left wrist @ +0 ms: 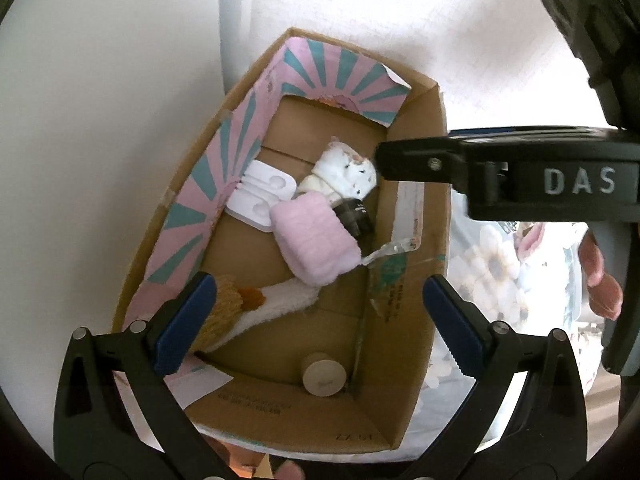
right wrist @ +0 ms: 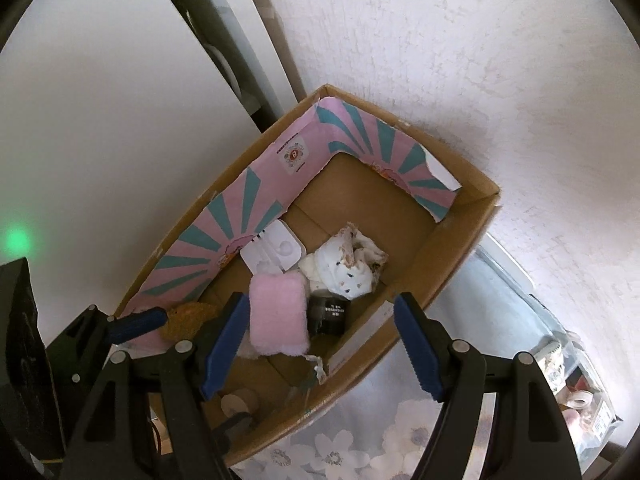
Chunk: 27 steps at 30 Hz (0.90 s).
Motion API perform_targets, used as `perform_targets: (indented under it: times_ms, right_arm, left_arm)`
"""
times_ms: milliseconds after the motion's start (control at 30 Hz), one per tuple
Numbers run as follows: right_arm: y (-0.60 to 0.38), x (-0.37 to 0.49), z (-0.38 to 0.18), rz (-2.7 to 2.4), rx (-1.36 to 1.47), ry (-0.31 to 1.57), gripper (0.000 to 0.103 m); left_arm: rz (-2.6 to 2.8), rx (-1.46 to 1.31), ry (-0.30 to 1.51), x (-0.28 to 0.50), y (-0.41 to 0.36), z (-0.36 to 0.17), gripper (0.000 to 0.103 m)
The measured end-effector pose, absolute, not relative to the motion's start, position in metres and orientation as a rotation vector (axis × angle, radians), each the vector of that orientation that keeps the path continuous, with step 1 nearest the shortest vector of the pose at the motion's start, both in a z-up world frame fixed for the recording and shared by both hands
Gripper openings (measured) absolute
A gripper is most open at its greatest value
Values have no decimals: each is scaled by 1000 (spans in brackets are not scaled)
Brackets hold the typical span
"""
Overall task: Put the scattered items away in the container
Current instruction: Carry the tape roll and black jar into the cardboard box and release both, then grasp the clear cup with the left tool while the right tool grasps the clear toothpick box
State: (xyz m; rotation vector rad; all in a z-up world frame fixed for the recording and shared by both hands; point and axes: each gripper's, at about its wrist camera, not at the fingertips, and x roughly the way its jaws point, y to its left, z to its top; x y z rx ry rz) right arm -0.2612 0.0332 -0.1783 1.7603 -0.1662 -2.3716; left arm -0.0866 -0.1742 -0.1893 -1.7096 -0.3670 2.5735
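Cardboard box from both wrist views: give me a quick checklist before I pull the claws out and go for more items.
1. Left claw empty: ok, pads wide apart with nothing between them.
2. Right claw empty: ok, open, the pink fluffy pouch lies below on the floor of the cardboard box, not pinched.
3. Items inside the box: ok, white plastic tray, spotted white cloth, black cylinder, beige round cap and plush toy all sit inside.
4. Claws clear of each other: ok in the left wrist view, the right claw's finger reaches across farther up, apart.
5. Items left outside the box: cannot tell, surroundings barely visible.
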Motion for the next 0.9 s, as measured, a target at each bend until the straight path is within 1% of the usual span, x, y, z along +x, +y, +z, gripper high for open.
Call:
perform_targets:
  times_ms: [100,267,500,600,767,833,900]
  right_arm:
    - [36,-254,-172,-2387,1751,-173,70]
    - [40,-241,-165,-2413,1762,-176,70]
    - [72,-202,-136,-2487,1722,-240,70]
    - [94,-184,-122,-2541,1712,-227,70]
    - [153,-141,-98,-2748,1715,-124,70]
    - [180,-125,-93,-2777,1738,-189,70]
    - [210,-107,-87,-2808,1763,-309,70]
  left_arm:
    - [2563,-1696,-422,-84,-177,-186,102]
    - [2570,-1689,-454,-81,-176,-176,102]
    - [2617,-1611,-475,-81,-162,-143,103]
    - [2631,-1530,-407,-85,-145,-125,102]
    - [2666,-1401,-199,-96,-105,-96,103]
    - [2638,-1395,-163,-102,-91,-91,103]
    - [2578,-1424,-136,-112,-72,-89,103]
